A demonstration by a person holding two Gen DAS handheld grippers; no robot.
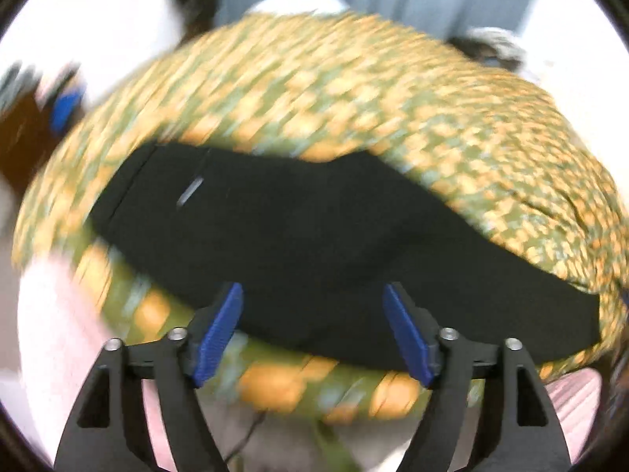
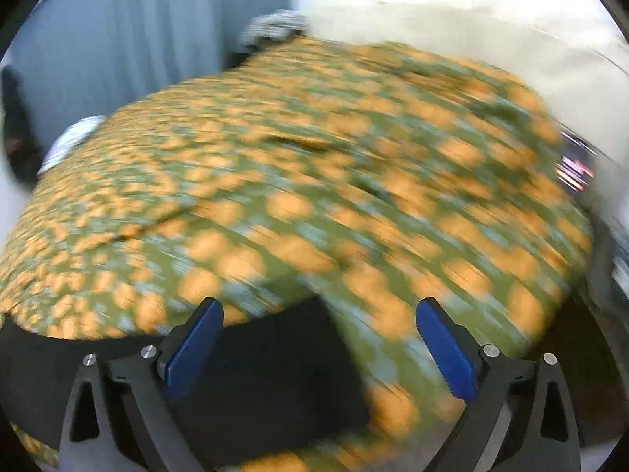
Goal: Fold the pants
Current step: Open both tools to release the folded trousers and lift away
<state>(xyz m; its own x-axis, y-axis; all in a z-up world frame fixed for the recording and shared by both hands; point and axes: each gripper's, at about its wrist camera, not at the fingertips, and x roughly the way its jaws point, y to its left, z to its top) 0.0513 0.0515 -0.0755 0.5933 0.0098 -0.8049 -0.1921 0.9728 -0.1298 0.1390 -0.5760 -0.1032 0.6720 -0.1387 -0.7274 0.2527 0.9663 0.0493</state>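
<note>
No legible text, labels, brand marks, nos. or signs in either wrist view. Both frames are heavily motion-blurred. The only candidate is a small pale tag (image 1: 190,191) on the black pants (image 1: 314,251), towards the left end of the bedspread (image 1: 354,98); too smeared to tell whether it carries lettering.
</note>
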